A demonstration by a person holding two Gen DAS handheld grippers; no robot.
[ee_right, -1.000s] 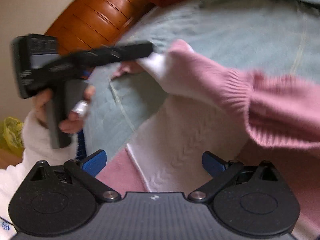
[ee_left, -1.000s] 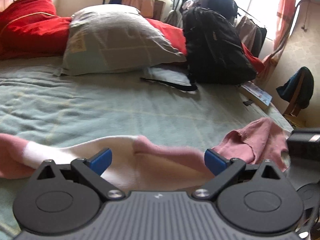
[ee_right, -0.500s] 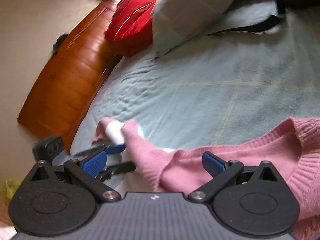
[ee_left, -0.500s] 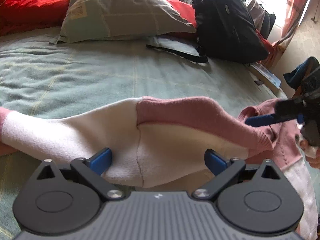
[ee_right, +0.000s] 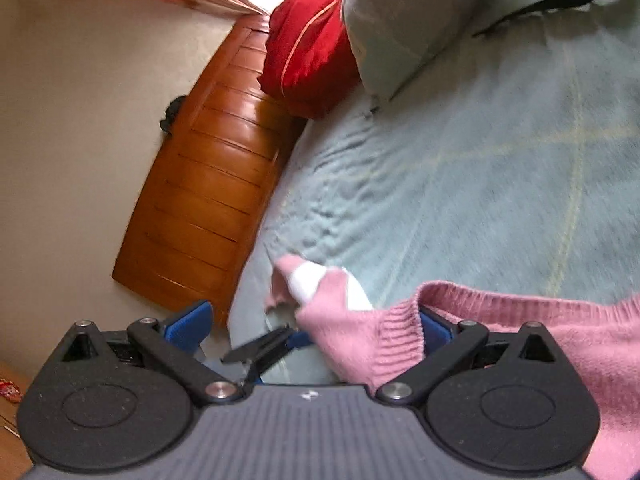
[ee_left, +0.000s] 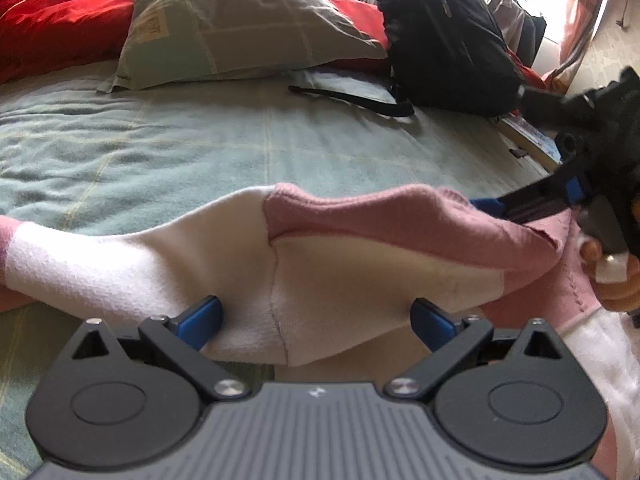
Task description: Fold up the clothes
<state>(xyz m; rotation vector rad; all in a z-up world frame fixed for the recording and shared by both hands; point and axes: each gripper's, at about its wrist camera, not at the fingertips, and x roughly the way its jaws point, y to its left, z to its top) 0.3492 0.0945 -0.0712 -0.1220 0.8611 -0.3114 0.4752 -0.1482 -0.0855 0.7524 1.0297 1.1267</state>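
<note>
- A pink and white sweater (ee_left: 360, 264) is seen lying across a bed (ee_left: 280, 148), directly ahead of the left claw (ee_left: 316, 316) and spreading past both of its fingertips.
- The left claw is spread wide; a lifted fold of the garment sits in the gap, but nothing is pinched by its blue pads (ee_left: 202, 316).
- The right claw (ee_right: 316, 326) is also spread. A ribbed pink edge is draped over its right pad, yet no grip is closed on it, as far as can be judged.
- In the left wrist view, the right claw is found far to the right of the left one, its tips at the pink end of the fold; a hand (ee_left: 612, 276) is wrapped on its handle.
- The step in hand is judged to be a fold under way: a raised ridge of cloth is carried between the two claws. Whether it is being taken up or let go cannot be settled.
- Any further move calls for level, matched travel of both claws, so the soft knit is not dragged askew.
- The sweater is a limp, thick knit with ribbed cuffs and a stitched seam where white meets pink.
- Beyond the claws, a grey-green pillow (ee_left: 240, 28), a black backpack (ee_left: 448, 36) and red bedding (ee_left: 52, 16) are seen; the bed cover is a fuzzy, pale green weave.
</note>
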